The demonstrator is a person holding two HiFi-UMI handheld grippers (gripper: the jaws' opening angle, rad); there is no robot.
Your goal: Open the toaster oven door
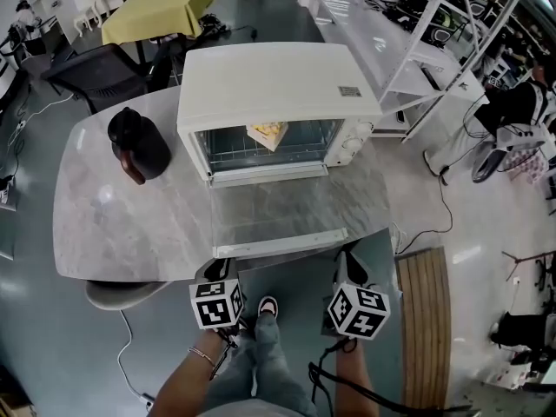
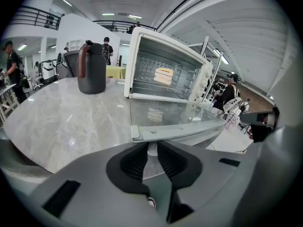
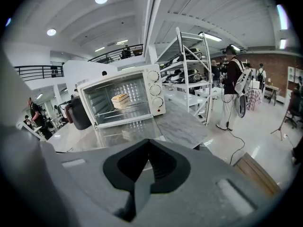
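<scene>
In front of the flat-open toaster oven door (image 1: 278,220), left tongs (image 2: 150,145) are hanging parted and empty, right tongs (image 3: 149,143) closed, and lifting either carelessly could be knocking its overhanging handle (image 1: 282,244)

Grey shells on left gripper (image 1: 224,269) and right gripper (image 1: 347,263), black ribbed fingers (image 2: 135,162), white cubes (image 1: 215,304) with black square markers, thin bracelet (image 1: 201,354) at lower left, blue-grey trousers (image 1: 269,363)
</scene>
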